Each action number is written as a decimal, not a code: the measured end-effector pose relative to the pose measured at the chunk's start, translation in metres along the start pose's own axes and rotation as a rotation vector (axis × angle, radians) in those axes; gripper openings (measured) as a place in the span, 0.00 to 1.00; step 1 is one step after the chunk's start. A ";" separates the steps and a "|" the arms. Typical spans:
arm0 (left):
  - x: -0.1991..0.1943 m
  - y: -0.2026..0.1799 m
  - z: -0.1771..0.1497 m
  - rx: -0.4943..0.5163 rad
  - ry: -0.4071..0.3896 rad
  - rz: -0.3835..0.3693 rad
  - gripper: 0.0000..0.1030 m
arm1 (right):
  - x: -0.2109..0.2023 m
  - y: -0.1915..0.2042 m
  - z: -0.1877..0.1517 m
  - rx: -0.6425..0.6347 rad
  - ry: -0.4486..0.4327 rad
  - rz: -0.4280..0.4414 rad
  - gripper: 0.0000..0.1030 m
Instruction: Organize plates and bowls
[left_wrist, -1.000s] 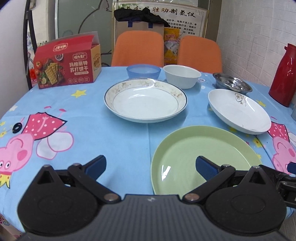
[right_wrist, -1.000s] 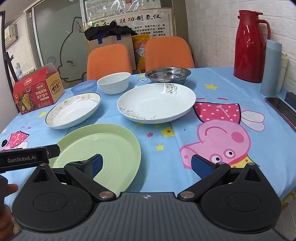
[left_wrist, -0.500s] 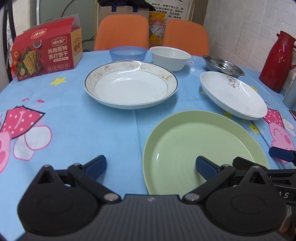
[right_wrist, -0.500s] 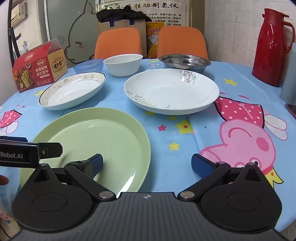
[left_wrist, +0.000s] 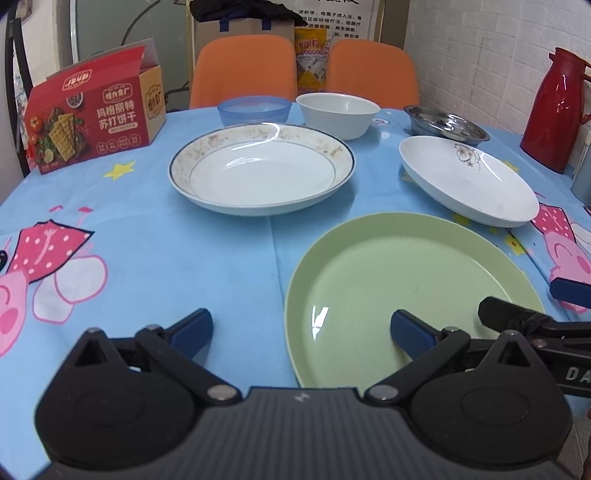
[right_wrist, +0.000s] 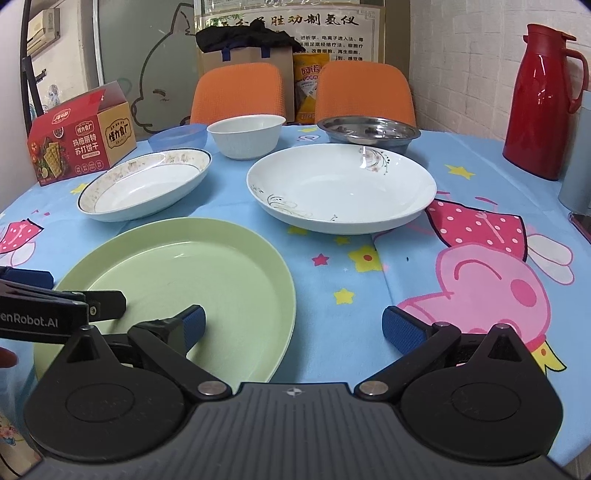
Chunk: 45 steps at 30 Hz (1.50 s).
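Left wrist view is showing my left gripper (left_wrist: 301, 332) with its two blue pads spread wide and holding nothing; my right gripper (right_wrist: 293, 326) is also spread wide and empty. I am hovering both low over the near edge of the table (left_wrist: 207, 251). The green plate (left_wrist: 406, 291) is lying flat just in front of me, at about 1 o'clock from the left tool and 11 o'clock from the right one, with one pad of each tool over its inside. I judge that the step in hand is to take this plate by its rim. To do it well, I am thinking to bring one pad under the lip and one above, at the nearest edge, and close slowly, because the plastic looks smooth and may slip. The plate is round, so it has no long axis, and its hollow side is facing up. The gold-rimmed plate (left_wrist: 262, 173) is at 12 o'clock, the white flowered plate (right_wrist: 341, 186) further right, and the white bowl (right_wrist: 245, 134), blue bowl (left_wrist: 254, 109) and steel dish (right_wrist: 369, 131) are behind them.
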<state>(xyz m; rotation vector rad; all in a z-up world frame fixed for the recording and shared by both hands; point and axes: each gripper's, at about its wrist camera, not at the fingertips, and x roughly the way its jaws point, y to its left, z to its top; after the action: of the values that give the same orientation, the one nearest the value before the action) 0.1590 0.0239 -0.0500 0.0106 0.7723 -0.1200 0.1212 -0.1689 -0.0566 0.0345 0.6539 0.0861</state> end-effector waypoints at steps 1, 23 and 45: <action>0.000 -0.001 0.000 0.000 -0.001 0.000 1.00 | -0.006 0.000 0.000 0.013 -0.034 0.029 1.00; -0.018 -0.008 -0.006 0.031 -0.040 -0.124 0.52 | -0.010 0.006 -0.011 -0.004 -0.085 0.054 0.53; -0.032 0.100 -0.018 -0.087 -0.019 0.030 0.60 | 0.017 0.118 0.006 -0.154 -0.019 0.258 0.79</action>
<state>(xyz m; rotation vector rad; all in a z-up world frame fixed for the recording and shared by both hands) 0.1346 0.1274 -0.0439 -0.0616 0.7573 -0.0582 0.1300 -0.0500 -0.0552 -0.0288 0.6195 0.3845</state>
